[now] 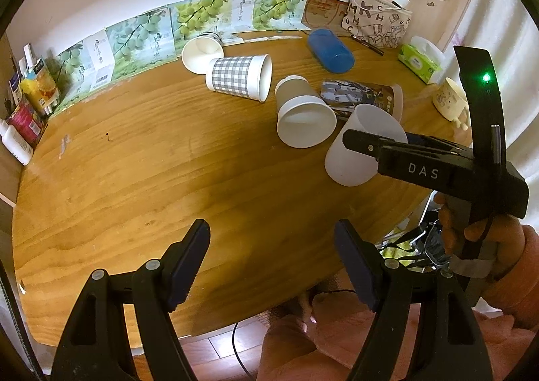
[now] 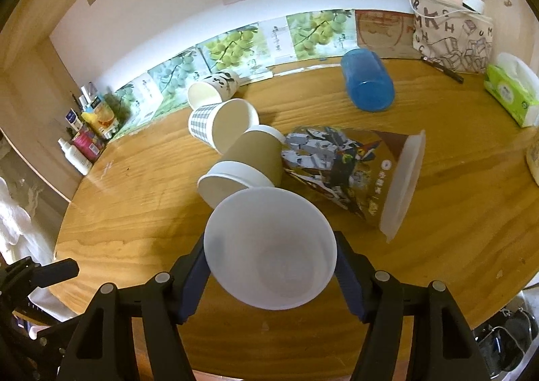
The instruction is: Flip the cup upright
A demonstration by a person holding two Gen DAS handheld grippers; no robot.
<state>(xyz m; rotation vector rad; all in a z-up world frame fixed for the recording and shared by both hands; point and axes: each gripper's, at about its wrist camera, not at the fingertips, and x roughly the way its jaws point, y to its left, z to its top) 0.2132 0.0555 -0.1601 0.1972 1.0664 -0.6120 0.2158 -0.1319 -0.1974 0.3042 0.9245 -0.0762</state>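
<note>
At the far left edge of the wooden table [image 1: 134,179], whose grain runs in long honey-coloured bands, stand small bottles and cartons [image 1: 27,111] against the wall. Further right lies a cluster of tipped cups: a paper cup with ink-brush markings [image 2: 215,86], a grey-checked paper cup [image 1: 239,77] with a white inside, and a kraft-brown paper cup [image 1: 303,115] with its white mouth turned toward the viewer. Behind them lies a glossy blue plastic tumbler [image 1: 331,51] on its side, and beside the brown one a tall printed cup [image 2: 350,172] with a clear lid.

The left tool [image 1: 271,266] hovers low over the bare near part of the table, its two dark ridged pads spread wide with nothing between them.

The translucent white cup [image 2: 269,246], smooth and thin-walled, is pinched between the blue pads of the right tool [image 2: 269,275], close against its sides just below the rim. The right wrist view looks straight into its round mouth and down to the base; the left wrist view shows it from the side, tilted, with its mouth pointing up and away toward the cluster and its base toward the near table edge. Whether the base touches the wood cannot be told.

Only the left view shows the person's right hand [image 1: 478,232], in a pink sleeve, wrapped around the tool's handle off the table's right edge. At far right sit a green tissue pack [image 1: 421,61], a lettered cloth bag [image 1: 377,20] and a cream mug [image 1: 451,101].
</note>
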